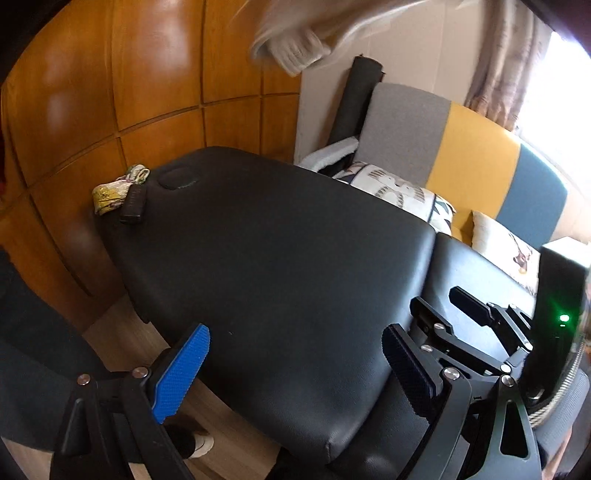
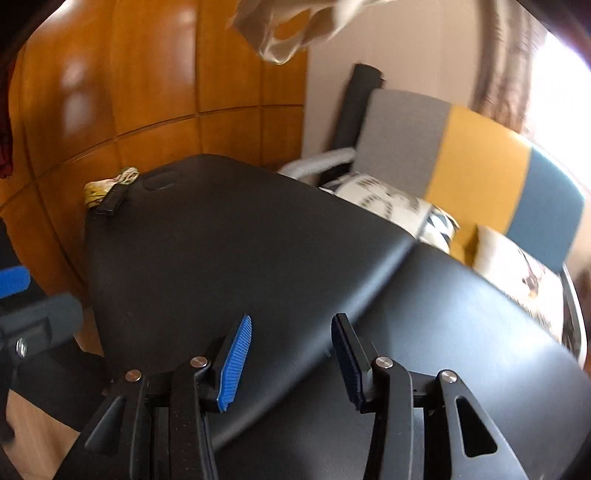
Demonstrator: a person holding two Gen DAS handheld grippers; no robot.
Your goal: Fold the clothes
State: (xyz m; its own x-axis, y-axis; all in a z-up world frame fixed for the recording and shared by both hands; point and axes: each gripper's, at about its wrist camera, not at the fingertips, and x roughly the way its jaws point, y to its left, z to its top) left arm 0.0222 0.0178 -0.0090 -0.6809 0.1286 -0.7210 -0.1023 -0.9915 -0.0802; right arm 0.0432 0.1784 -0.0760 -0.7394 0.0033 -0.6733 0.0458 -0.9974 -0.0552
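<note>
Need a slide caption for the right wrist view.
Open right gripper above bare black padded table; pale garment blurred overhead.

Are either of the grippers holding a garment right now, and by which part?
Nothing is held. The left gripper and right gripper both stand open and empty above the black padded table.

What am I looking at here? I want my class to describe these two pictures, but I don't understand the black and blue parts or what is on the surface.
No robot: a person holds a two-finger claw in each hand, each with a camera looking along its fingers. One picture looks out over the left claw, the other over the right claw. Both are open and hold nothing. Below is a black padded table, bare except for a small patterned cloth bundle and a dark flat object at its far corner. A blurred pale garment shows at the top edge; what carries it is unseen.
</note>
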